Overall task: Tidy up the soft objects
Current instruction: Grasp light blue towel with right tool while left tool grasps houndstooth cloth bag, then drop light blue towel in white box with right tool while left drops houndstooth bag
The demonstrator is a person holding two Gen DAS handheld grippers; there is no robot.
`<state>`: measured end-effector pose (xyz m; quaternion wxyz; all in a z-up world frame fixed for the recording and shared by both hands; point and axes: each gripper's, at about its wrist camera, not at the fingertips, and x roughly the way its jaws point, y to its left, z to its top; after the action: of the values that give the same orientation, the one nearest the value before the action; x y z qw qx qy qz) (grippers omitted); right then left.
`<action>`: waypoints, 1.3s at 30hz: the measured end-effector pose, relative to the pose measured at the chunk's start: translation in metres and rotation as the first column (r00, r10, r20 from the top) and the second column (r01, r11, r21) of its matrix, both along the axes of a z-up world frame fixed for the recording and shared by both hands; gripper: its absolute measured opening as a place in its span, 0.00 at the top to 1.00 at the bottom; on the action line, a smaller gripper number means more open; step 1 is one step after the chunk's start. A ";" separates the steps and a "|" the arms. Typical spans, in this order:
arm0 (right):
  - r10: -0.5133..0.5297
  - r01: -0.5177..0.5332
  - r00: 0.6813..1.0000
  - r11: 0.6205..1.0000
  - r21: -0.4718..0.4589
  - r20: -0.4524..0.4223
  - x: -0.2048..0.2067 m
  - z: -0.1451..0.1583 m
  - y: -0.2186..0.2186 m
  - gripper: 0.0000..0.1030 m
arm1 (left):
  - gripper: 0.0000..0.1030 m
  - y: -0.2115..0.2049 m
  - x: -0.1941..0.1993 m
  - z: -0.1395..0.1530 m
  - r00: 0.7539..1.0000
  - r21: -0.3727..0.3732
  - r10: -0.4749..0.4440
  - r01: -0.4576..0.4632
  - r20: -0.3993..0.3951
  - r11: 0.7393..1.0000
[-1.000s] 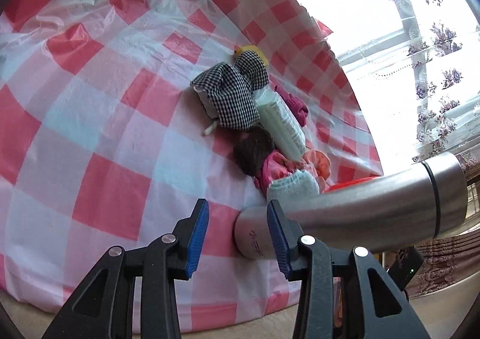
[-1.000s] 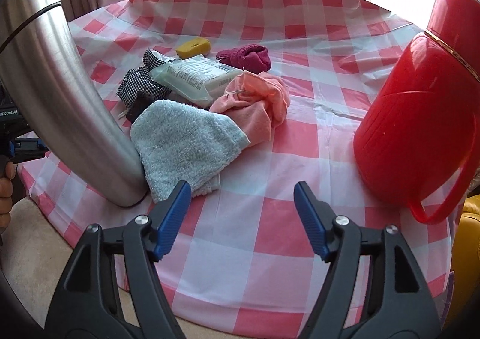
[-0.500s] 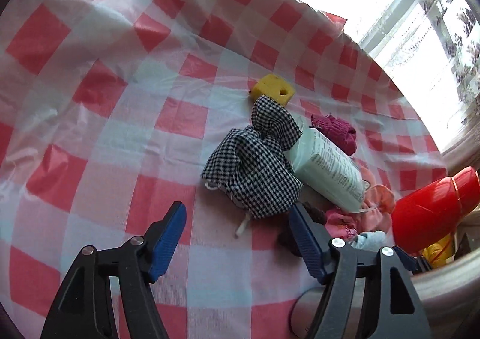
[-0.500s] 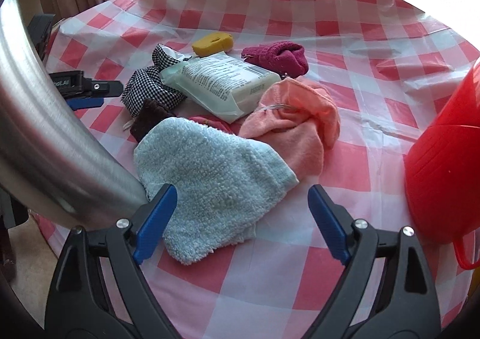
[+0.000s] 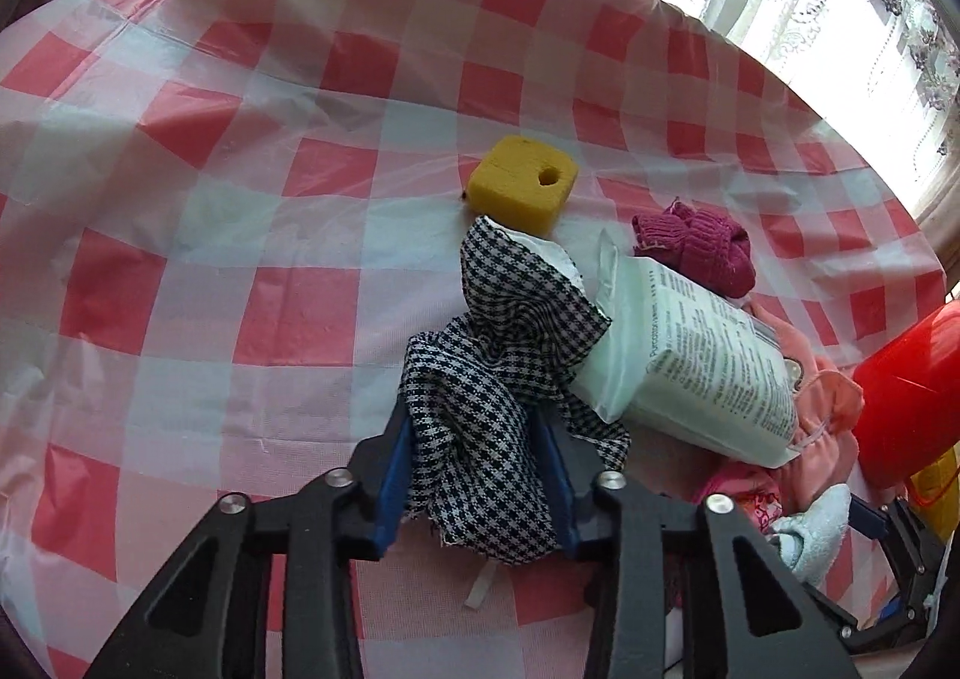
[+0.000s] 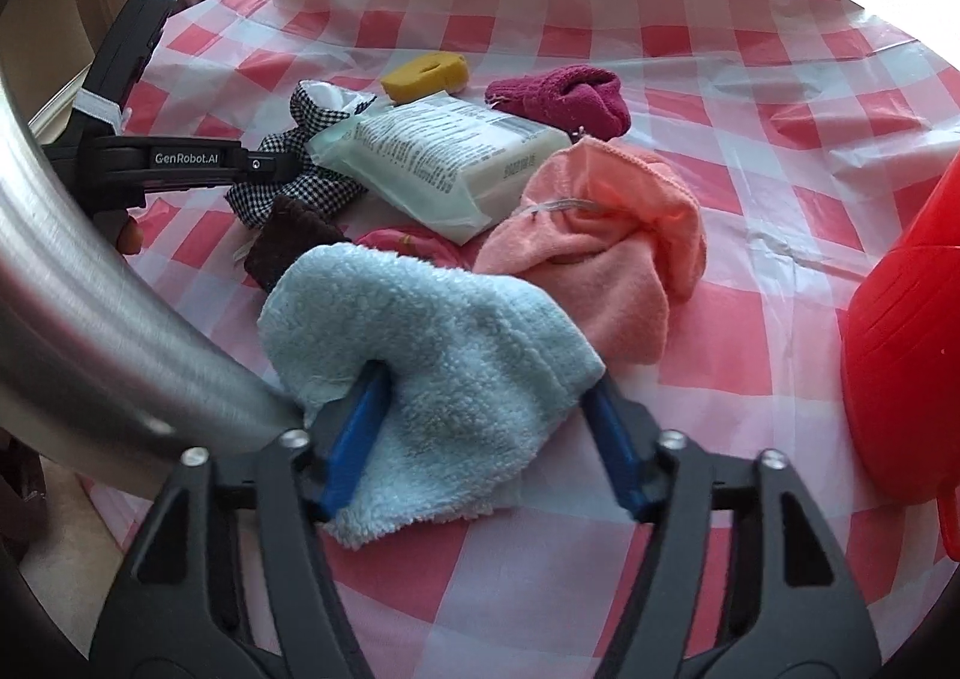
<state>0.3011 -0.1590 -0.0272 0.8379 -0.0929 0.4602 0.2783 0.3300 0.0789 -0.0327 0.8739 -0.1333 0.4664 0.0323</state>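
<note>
The left gripper (image 5: 477,460), jaws just closing, is pinching the checked cloth (image 5: 498,379); the right gripper (image 6: 489,439), also just closing, is squeezing the blue towel (image 6: 432,343), both lying at the pile's near edge, wipes pack (image 6: 438,156) behind

The steel flask (image 6: 120,331) runs off the right wrist view's left edge, its top unseen, and its base covers part of the blue towel (image 6: 444,355). The red jug (image 6: 900,367) is cut by the right edge in both views. The print on the wipes pack (image 5: 696,373) is too small to read. The wipes pack hides part of the checked cloth (image 5: 480,415). Under the pile, a dark brown cloth (image 6: 288,241) and a bright pink one (image 6: 408,244) show only in part.
</note>
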 end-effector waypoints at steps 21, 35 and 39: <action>-0.107 0.105 0.985 0.994 0.018 0.133 -0.044 0.030 -0.036 0.78 | 0.83 0.013 -0.091 0.029 0.981 -0.042 0.166 -0.163 0.096 0.986; -0.143 0.145 0.972 0.989 0.004 0.188 -0.080 0.041 -0.059 0.78 | 0.83 -0.005 -0.153 0.041 0.963 -0.003 0.231 -0.232 0.136 0.973; -0.140 0.144 0.968 0.990 -0.006 0.206 -0.094 0.044 -0.063 0.78 | 0.83 -0.012 -0.171 0.045 0.960 -0.001 0.239 -0.242 0.146 0.970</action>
<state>0.2076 -0.2218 0.0167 0.8977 -0.0966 0.3797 0.2017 0.1591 0.0666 0.0124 0.8961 -0.1835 0.3817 0.1326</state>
